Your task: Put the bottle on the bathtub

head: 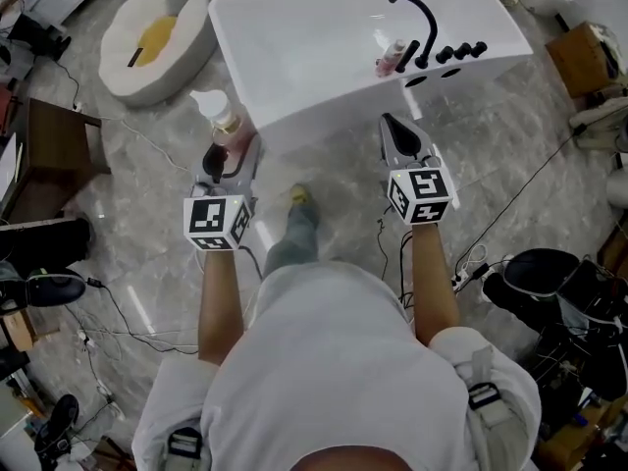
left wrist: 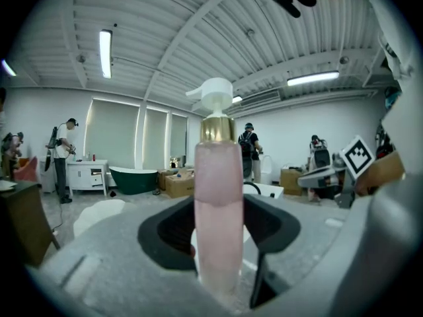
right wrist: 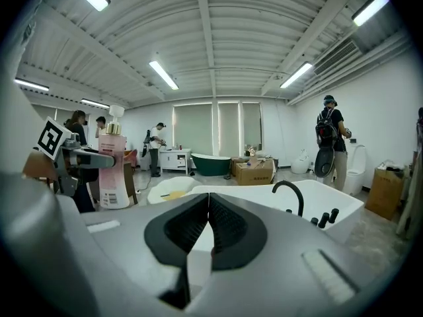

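Note:
A pink pump bottle (head: 224,126) with a white pump head stands upright between the jaws of my left gripper (head: 222,157), which is shut on it, in front of the white bathtub (head: 314,37). In the left gripper view the bottle (left wrist: 218,203) fills the centre. My right gripper (head: 399,133) is shut with nothing in it, its tip close to the tub's near wall below the black faucet (head: 417,23). The right gripper view shows its jaws (right wrist: 208,224) pressed together, the bottle (right wrist: 114,170) at the left and the tub (right wrist: 264,200) ahead.
A small pink bottle (head: 391,59) lies on the tub rim by the faucet. A round white cushion (head: 152,37) lies to the tub's left, dark furniture (head: 44,155) further left. Cables (head: 128,312) cross the marble floor. Black gear (head: 549,283) sits at right. People (right wrist: 328,137) stand around.

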`<action>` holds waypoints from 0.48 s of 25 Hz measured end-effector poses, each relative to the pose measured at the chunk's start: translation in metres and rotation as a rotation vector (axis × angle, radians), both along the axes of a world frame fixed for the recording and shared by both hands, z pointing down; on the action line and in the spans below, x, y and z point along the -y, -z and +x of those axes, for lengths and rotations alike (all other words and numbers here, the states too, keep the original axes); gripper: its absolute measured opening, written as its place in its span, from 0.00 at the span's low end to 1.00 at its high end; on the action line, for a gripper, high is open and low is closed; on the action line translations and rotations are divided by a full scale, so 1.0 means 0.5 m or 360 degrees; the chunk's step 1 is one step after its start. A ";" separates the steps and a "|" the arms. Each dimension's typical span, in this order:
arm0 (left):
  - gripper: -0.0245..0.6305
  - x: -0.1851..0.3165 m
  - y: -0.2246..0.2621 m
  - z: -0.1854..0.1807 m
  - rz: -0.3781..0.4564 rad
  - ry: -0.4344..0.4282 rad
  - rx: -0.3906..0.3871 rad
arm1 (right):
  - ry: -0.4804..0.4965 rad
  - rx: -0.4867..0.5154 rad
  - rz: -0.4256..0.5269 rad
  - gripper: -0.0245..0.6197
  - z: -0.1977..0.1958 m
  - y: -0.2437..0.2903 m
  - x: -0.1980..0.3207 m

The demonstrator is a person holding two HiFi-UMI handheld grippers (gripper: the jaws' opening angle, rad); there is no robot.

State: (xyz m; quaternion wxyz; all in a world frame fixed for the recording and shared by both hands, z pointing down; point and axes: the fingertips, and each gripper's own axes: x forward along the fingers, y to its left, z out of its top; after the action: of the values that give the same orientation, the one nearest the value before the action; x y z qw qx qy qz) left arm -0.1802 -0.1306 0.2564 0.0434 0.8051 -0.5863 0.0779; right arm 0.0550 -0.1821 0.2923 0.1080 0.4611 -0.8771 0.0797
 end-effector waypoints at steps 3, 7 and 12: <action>0.37 0.080 -0.022 -0.056 -0.0033 -0.0039 -0.0006 | -0.0018 -0.0031 -0.0033 0.04 -0.061 -0.017 0.067; 0.37 0.176 -0.060 -0.110 -0.0087 -0.0106 -0.0026 | -0.0057 -0.0058 -0.0080 0.04 -0.126 -0.037 0.146; 0.37 0.314 -0.123 -0.126 -0.0156 -0.0182 -0.0039 | -0.0083 -0.0071 -0.0123 0.04 -0.167 -0.082 0.268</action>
State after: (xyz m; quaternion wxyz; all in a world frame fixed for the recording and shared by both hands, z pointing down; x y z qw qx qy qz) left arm -0.2430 -0.2874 0.3179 0.0854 0.8352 -0.5342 0.0989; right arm -0.0283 -0.3161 0.3334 0.1430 0.4808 -0.8586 0.1061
